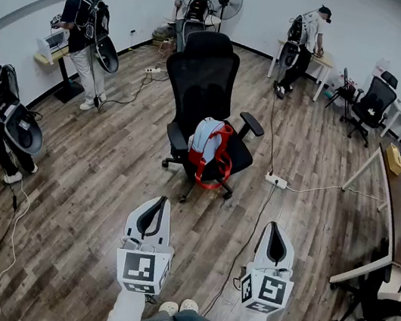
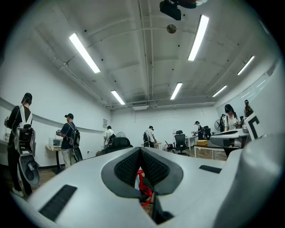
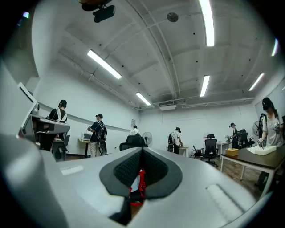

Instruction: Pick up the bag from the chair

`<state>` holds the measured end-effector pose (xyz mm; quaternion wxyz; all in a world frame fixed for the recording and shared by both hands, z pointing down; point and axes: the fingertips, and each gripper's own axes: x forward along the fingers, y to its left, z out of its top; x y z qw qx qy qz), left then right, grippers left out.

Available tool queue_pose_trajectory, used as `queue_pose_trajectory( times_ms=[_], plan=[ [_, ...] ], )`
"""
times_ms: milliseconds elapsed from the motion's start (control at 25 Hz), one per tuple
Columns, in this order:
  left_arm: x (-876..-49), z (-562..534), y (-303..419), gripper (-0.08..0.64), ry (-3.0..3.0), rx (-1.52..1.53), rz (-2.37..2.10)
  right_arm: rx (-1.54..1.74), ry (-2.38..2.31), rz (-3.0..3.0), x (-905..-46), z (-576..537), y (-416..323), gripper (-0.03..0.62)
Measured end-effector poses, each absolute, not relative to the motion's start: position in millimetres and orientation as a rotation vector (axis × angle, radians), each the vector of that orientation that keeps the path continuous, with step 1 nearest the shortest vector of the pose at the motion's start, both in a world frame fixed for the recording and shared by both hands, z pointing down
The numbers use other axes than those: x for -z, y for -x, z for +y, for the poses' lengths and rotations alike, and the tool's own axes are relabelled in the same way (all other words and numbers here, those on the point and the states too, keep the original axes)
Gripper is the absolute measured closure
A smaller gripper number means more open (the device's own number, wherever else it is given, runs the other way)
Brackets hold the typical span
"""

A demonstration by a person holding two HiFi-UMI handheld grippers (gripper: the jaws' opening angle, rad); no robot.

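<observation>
Two grippers are held side by side low in the head view. The left gripper [image 1: 152, 213] has its jaws pressed together on nothing, and the right gripper [image 1: 276, 238] is the same. Well ahead of them on the wood floor [image 1: 86, 197] stands one black office chair [image 1: 203, 79], with one white power strip [image 1: 276, 181] just to its right. One bag [image 1: 209, 148], pale blue and red, sits on the chair's seat. It stands on end with its long axis up along the backrest, and its red straps face the grippers and loop over the seat's front edge. Five people stand near the walls, and one fan [image 1: 226, 0] stands at the far wall.
</observation>
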<state>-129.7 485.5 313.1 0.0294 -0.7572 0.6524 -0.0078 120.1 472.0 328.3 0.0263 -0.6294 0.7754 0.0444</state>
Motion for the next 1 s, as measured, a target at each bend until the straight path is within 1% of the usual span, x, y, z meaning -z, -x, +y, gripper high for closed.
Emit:
queue_pose_trajectory(
  times_ms=[1000],
  plan=[
    [-331.6,447.5,112.7,0.555,2.292,0.063,2.093,-0.094,1.868,2.433,-343.1,418.5,-141.7,0.583]
  ],
)
